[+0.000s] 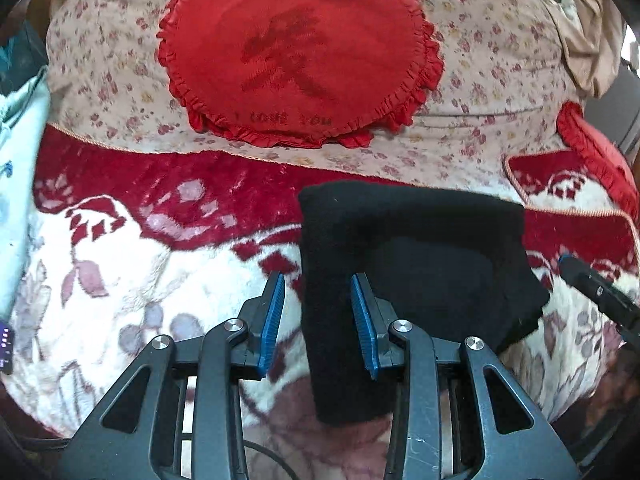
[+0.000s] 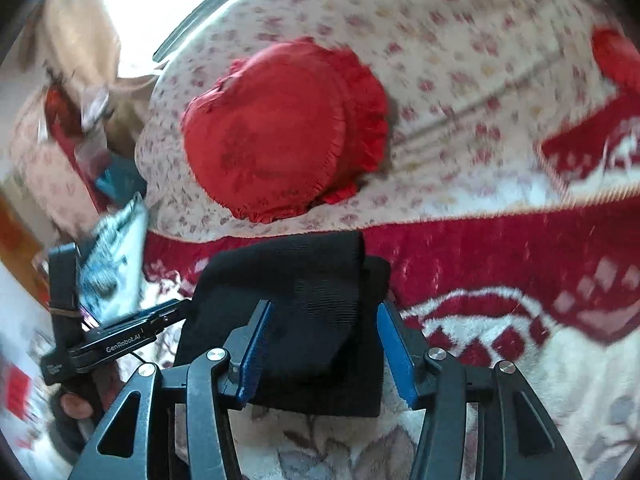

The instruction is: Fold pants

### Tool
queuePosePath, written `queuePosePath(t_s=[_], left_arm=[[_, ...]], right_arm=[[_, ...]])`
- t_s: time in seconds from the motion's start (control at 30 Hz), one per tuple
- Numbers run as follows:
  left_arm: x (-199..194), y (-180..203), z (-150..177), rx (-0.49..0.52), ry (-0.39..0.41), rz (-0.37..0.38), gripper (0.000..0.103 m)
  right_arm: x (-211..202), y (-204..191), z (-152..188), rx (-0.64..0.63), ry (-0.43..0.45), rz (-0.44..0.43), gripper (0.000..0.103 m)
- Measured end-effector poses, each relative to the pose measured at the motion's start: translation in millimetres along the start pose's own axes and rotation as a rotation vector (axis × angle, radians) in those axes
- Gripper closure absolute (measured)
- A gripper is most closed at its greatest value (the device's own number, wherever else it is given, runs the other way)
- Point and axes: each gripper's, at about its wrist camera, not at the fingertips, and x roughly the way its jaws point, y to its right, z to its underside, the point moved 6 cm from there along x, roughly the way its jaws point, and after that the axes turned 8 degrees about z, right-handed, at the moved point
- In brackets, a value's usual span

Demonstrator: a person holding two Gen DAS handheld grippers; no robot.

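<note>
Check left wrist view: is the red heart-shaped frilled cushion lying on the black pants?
No, the red heart-shaped frilled cushion lies on the floral quilt, apart from the black pants.

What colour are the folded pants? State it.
Plain black, no pattern. The pants show best in the left wrist view.

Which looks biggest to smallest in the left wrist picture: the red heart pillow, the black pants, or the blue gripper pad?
1. Red heart pillow
2. Black pants, nearly as big and nearer, so unsure
3. Blue gripper pad, clearly smallest
</note>
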Motion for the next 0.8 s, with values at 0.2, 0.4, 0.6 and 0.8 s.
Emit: queuePosePath(t_s=[0.2,0.4,0.6,0.8], left_arm=[[-19.4,10.8,13.5,0.019,0.011,-0.047,0.07],[-42.6,19.6,21.5,0.026,0.047,-0.073,0.07],[-63.1,26.5,22.1,0.041,0.091,-0.101,0.07],[-72.6,32.5,21.7,0.055,0.112,-0.112,0.07]], right_arm=[[-14.8,-34.9,3.5,-0.086,0.044,0.06,0.052],[-23.0,-57.1,8.8,-0.123,0.063,0.083,0.052],[-32.4,-70.0,9.0,-0.148,0.076,0.085,0.052],[-39.9,-75.5,10.1,-0.158,0.075,0.078,0.052]])
